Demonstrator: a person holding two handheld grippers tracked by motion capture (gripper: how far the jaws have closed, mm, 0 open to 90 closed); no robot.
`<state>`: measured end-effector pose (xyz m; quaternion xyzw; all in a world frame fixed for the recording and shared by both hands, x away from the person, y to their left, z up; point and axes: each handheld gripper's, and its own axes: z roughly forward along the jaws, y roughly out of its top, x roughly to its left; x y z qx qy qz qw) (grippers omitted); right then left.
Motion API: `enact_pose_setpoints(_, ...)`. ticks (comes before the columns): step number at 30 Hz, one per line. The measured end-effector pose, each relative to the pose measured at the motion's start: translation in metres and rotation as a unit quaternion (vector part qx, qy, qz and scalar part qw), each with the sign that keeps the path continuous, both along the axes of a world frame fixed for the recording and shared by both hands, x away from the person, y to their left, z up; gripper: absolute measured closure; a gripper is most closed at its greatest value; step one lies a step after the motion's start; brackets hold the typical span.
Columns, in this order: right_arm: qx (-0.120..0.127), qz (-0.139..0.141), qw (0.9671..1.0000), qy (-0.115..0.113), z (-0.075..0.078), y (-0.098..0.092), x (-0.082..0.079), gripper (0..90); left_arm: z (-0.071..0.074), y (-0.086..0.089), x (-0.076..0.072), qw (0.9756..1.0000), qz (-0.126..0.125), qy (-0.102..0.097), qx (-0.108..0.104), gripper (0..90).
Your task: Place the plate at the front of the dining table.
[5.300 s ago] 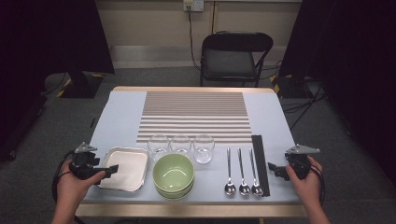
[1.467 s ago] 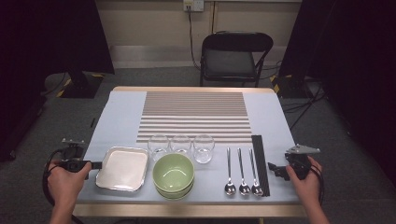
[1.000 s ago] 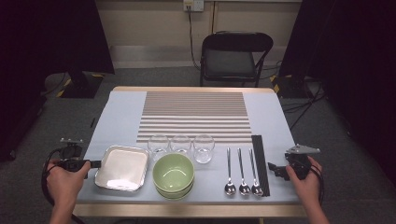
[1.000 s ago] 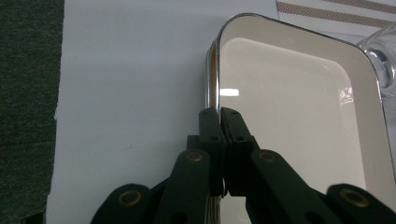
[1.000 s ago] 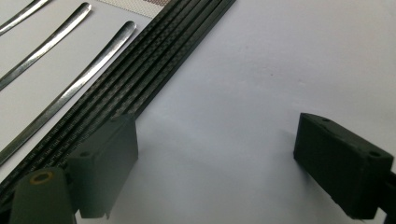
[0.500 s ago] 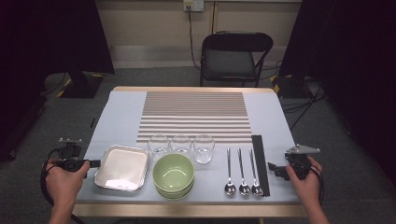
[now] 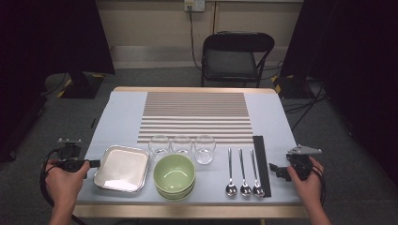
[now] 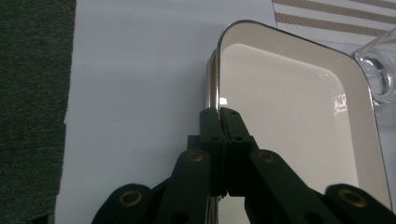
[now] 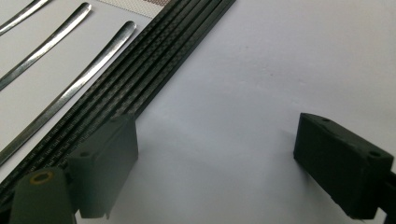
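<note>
The left gripper (image 7: 94, 163) drew back from over the tray (image 7: 123, 168) toward the table's left edge, and its jaws closed on the tray's near rim. The tray shifted and tilted slightly.

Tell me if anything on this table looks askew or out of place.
Only the tray: it sits slightly rotated against the table edge, its left rim pinched in the left gripper. Everything else lies in tidy rows.
</note>
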<state>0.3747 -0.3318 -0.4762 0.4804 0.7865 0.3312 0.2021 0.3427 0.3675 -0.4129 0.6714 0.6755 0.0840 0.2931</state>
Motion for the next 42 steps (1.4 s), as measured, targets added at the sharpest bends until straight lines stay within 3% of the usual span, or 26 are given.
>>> enact_pose_setpoints(8,0.000,0.000,1.0000,0.001,0.000,0.000,0.000,12.8,-0.001,0.005,-0.003,0.9999,0.011,-0.007,-0.003,89.4)
enact_pose_setpoints(16,0.000,0.000,1.0000,0.001,0.000,0.000,0.000,12.8,-0.002,0.007,-0.004,0.9999,0.004,-0.008,-0.008,89.1)
enact_pose_setpoints(23,0.000,0.000,1.0000,0.001,0.000,0.000,0.000,12.8,-0.006,0.006,-0.002,1.0000,-0.004,-0.002,0.001,85.3)
enact_pose_setpoints(32,0.000,0.000,1.0000,0.001,0.000,0.000,0.000,12.8,-0.010,0.007,-0.001,0.9998,-0.008,-0.007,-0.017,79.4)
enact_pose_setpoints(42,0.000,0.000,1.0000,0.001,0.000,0.000,0.000,12.8,-0.013,0.006,0.002,0.9997,-0.007,-0.003,-0.022,77.4)
